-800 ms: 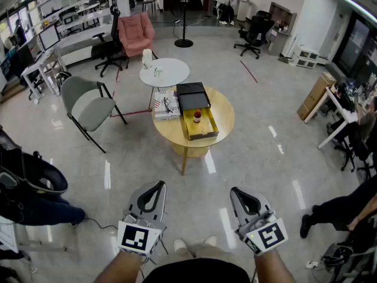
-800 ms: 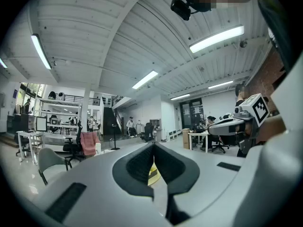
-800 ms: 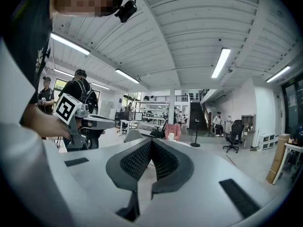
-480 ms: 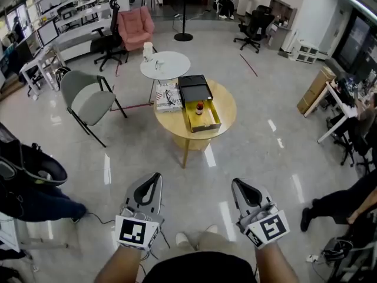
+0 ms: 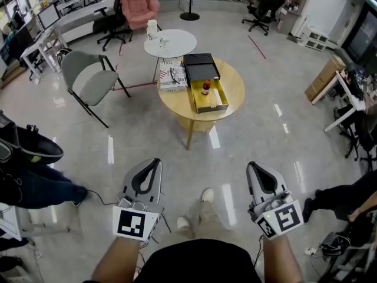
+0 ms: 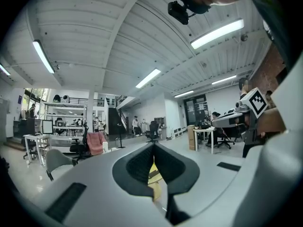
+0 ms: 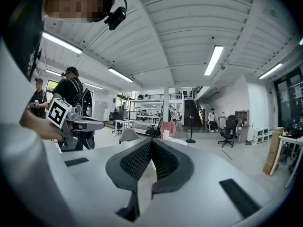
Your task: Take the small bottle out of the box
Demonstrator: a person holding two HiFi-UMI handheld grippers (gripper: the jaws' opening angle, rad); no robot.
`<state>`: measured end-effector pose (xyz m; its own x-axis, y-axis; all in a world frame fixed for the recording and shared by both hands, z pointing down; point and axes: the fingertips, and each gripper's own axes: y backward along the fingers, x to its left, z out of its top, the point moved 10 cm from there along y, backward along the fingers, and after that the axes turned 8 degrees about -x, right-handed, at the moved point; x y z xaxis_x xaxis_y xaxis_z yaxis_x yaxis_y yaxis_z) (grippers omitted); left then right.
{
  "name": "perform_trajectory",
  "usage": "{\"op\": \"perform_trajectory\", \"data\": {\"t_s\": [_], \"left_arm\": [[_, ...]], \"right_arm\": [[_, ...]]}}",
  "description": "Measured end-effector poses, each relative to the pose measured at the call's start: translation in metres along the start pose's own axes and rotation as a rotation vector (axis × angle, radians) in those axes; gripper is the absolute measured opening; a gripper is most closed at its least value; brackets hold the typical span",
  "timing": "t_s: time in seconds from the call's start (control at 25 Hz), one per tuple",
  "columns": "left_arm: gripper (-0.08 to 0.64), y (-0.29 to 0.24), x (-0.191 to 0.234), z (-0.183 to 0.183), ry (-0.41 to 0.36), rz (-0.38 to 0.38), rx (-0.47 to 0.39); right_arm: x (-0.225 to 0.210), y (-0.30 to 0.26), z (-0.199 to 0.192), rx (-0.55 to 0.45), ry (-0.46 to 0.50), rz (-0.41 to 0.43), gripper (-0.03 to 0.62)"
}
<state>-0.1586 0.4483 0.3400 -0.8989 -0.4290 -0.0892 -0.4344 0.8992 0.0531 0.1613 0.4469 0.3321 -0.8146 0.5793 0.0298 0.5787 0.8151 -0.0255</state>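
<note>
Presently, the grey left gripper (image 5: 154,161) and grey right gripper (image 5: 254,165) are hovering clenched and empty, well apart from the small red-capped dark bottle (image 5: 205,88) standing inside the open yellow box (image 5: 217,101) on the round wooden table (image 5: 234,90).

The small bottle (image 5: 205,88) is dark with a red cap. The box (image 5: 196,99) is yellow, the round bench (image 5: 234,87) pale honey wood. A black case (image 5: 199,69) and a white magazine (image 5: 172,75) with black print lie there too. The left gripper (image 5: 155,163) and right gripper (image 5: 253,166) are light grey; their marker cubes (image 5: 132,224) carry black-and-white squares. The floor (image 5: 147,134) is glossy pale grey, the armchair (image 5: 140,6) pink.
</note>
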Motion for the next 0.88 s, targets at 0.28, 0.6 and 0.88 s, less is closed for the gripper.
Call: {"op": "perform_trajectory", "data": {"t_s": [0.28,0.6,0.88], "left_arm": [[0.017,-0.041,0.002,-0.010,0.011,0.022,0.026],[0.017,-0.102,0.002,-0.023,0.037,0.011,0.031],[0.017,-0.156,0.014,-0.033,0.041,0.024,0.039]], "right_arm": [[-0.031,-0.019,-0.020,0.039,-0.032,0.038,0.014],[-0.081,-0.060,-0.032,0.051,-0.057,0.045,0.014],[-0.123,-0.103,-0.036,0.053,-0.058,0.056,0.015]]}}
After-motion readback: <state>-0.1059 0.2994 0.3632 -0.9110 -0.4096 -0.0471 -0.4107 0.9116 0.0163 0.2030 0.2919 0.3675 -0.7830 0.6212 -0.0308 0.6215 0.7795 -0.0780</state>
